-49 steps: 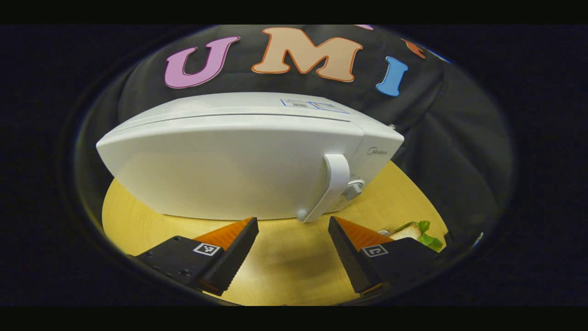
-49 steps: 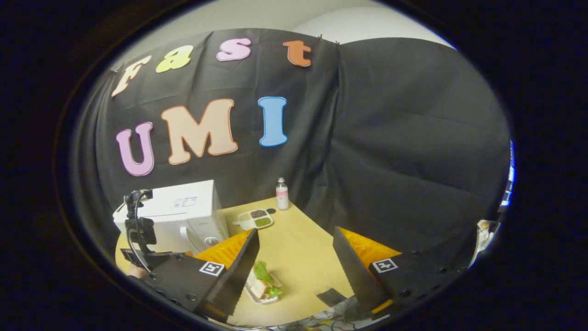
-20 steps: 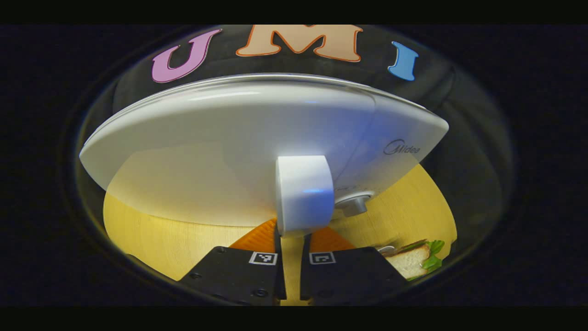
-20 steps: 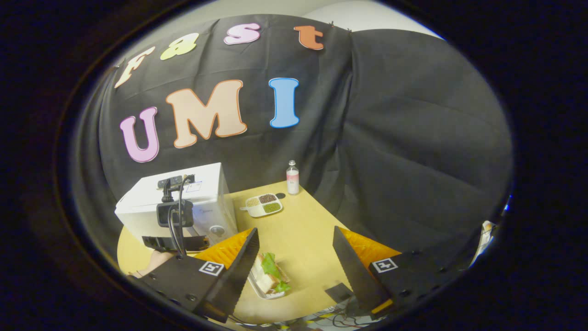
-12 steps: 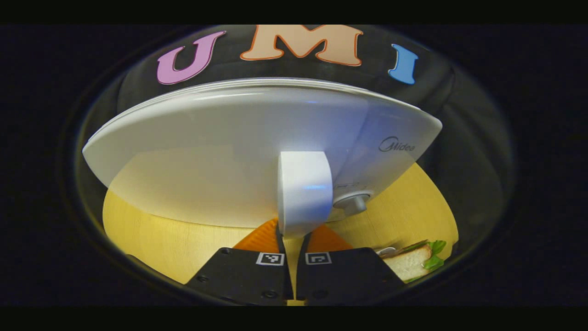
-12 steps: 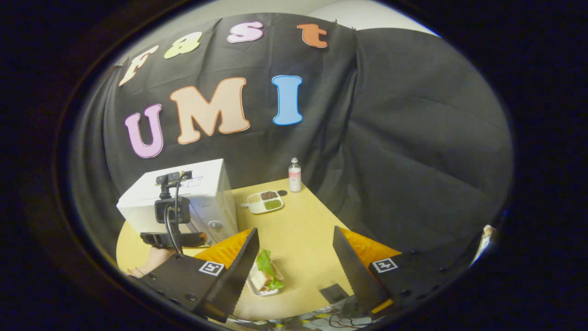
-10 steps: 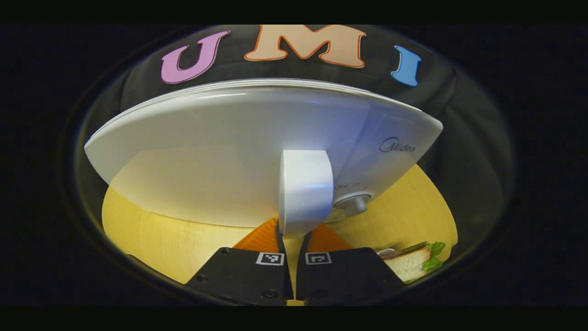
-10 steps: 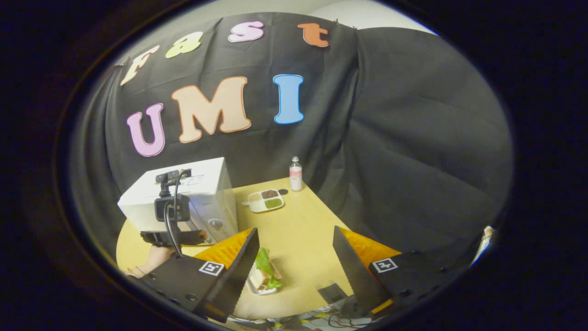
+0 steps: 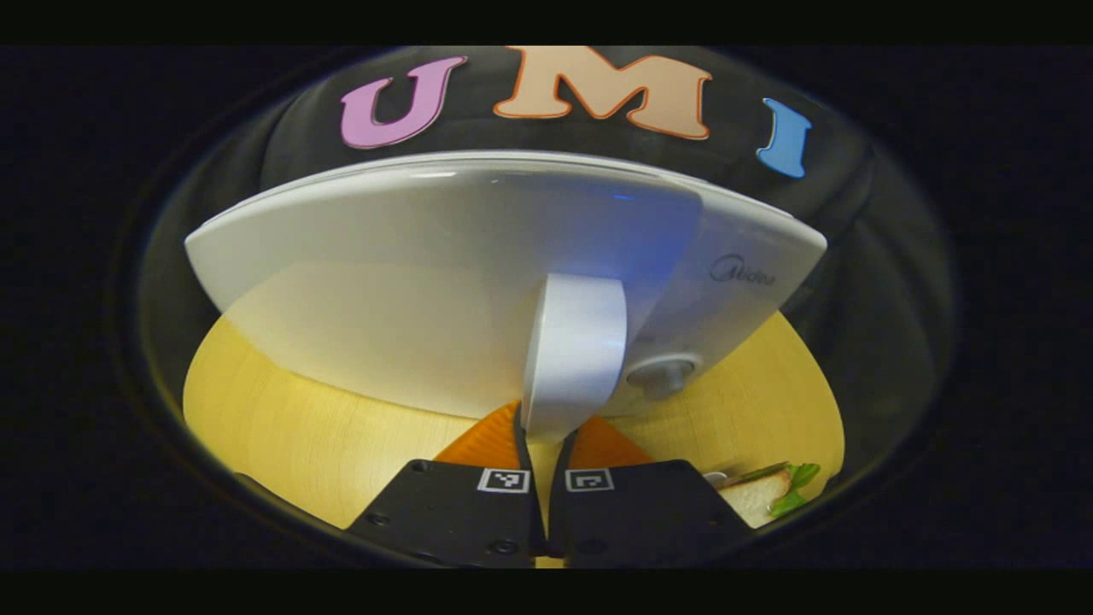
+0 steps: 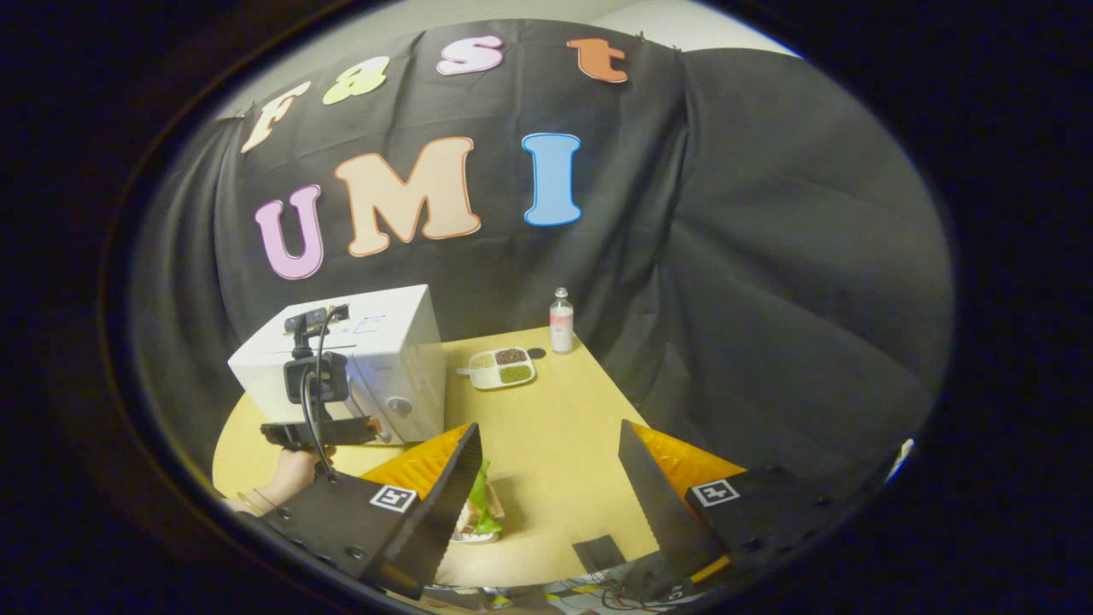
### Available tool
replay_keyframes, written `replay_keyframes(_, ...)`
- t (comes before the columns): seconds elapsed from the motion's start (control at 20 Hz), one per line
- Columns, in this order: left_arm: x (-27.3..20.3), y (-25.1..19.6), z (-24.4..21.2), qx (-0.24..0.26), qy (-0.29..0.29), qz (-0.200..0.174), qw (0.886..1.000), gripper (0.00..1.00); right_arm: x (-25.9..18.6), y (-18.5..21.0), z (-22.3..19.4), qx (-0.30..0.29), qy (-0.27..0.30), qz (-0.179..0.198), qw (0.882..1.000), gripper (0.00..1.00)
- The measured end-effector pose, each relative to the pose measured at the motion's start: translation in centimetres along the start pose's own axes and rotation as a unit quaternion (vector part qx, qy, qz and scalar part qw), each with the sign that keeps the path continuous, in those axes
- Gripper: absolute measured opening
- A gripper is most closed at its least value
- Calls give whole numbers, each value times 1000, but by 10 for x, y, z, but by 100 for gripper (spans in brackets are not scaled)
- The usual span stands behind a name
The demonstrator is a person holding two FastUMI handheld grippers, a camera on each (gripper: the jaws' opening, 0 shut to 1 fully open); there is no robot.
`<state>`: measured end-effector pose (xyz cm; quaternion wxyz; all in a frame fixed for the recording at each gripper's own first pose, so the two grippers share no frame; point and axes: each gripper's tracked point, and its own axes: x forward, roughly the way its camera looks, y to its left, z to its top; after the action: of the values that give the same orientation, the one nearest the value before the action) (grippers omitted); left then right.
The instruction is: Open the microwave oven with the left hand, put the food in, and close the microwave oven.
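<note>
Now our left claw point(image 9: 540, 444) is clamped on the door handle point(image 9: 570, 350), no longer spread; door point(image 9: 410, 290) just starting to swing. Right claw point(image 10: 546, 478) wide, over the sandwich point(image 10: 480, 512).

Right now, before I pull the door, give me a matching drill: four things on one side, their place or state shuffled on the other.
Things:
1. left claw
2. right claw
3. sandwich
4. bottle

Place or state:
A. upright at the table's far edge by the cloth wall
B. open, holding nothing
C. shut on the microwave handle
D. on the table, in front of the microwave, not inside it

Pairs: 1-C, 2-B, 3-D, 4-A
</note>
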<state>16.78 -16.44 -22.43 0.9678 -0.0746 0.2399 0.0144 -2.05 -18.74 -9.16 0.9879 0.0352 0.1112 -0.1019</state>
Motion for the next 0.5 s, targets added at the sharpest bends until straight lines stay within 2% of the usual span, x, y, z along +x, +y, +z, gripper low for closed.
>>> replay_keyframes(0.15,-27,10,-22,12,-8,-1,1000,1,6,-1,1,-2,-1,17,1000,94)
replay_keyframes(0.2,-34,13,-27,8,-9,-3,1000,1,8,2,1,-3,-2,27,1000,100)
replay_keyframes(0.25,-39,17,-33,10,-5,-2,1000,1,11,5,-1,-7,0,36,999,94)
replay_keyframes(0.3,-45,20,-36,22,-7,0,1000,3,14,7,-3,-13,2,43,999,94)
replay_keyframes(0.35,-50,23,-41,32,-8,3,999,4,16,9,-5,-17,2,50,999,100)
replay_keyframes(0.4,-56,27,-45,37,-8,6,999,6,15,12,-5,-19,1,57,998,94)
replay_keyframes(0.5,-65,34,-52,32,-11,9,999,7,15,18,-9,-24,1,70,997,94)
